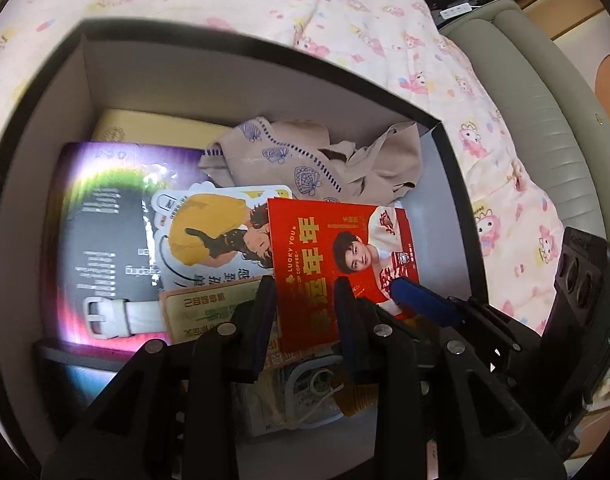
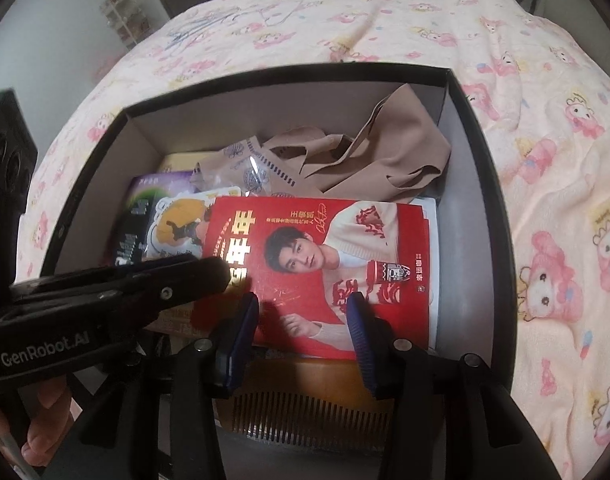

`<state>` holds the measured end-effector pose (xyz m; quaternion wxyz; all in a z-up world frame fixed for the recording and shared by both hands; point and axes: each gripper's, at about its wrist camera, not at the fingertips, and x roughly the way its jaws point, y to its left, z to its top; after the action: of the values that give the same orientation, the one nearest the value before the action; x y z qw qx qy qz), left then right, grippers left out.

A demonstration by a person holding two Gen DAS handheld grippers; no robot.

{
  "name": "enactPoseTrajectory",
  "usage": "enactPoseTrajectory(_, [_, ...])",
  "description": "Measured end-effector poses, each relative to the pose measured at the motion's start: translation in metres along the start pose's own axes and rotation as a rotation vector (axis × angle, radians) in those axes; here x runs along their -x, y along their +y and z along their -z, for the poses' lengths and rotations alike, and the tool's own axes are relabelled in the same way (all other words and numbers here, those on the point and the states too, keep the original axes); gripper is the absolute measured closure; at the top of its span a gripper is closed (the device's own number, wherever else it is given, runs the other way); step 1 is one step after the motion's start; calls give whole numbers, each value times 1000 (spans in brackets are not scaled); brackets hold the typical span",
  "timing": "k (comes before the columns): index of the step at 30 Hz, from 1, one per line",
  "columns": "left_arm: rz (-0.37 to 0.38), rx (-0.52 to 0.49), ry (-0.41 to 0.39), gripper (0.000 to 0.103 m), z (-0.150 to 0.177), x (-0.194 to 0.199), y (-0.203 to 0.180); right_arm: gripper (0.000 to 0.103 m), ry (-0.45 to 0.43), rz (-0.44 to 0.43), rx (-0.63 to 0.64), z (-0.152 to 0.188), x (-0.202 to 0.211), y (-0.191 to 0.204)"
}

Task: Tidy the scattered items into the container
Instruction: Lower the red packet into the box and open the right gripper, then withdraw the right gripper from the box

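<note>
A home bedroom. A bed [image 2: 525, 128] under a pink cartoon-print quilt [image 1: 265, 4] fills both views. A padded grey headboard [image 1: 545, 120] runs along its edge at 3 o'clock. A white wall and a small wire shelf rack [image 2: 125, 20] show at 11 o'clock.

wooden comb [image 2: 305, 408] half under red card [image 2: 325, 264], watch strap [image 1: 113, 316] partly hidden, print blurred

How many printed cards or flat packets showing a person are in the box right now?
2. The red card lies on top at the box's centre-right. The yellow-jacket illustrated card is to its left, partly tucked under it. Others may be hidden beneath.
</note>
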<state>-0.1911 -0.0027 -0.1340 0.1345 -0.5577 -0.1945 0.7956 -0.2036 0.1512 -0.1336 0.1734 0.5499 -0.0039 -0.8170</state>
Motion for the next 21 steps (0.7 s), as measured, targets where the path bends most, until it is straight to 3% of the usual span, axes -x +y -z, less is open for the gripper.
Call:
enactPoseTrajectory(5, [-38,-78,-91,74,16,37,-9,57,-85,48,-33,14,36,2])
enactPoseTrajectory(7, [-34,-101,-126,67,21,49,-13,52,-129,68,-41,20,51,3])
enactPoseTrajectory(11, [-49,-131,-179,65,30,66,-22,51,-177,86,-44,24,73,11])
enactPoseTrajectory(15, [-44,-174,-232,48,45,91,-35,50,-233,130,-15,30,88,31])
enactPoseTrajectory(21, [-89,-270,-284,48,79,137,-48,49,-264,108,-23,61,120,48])
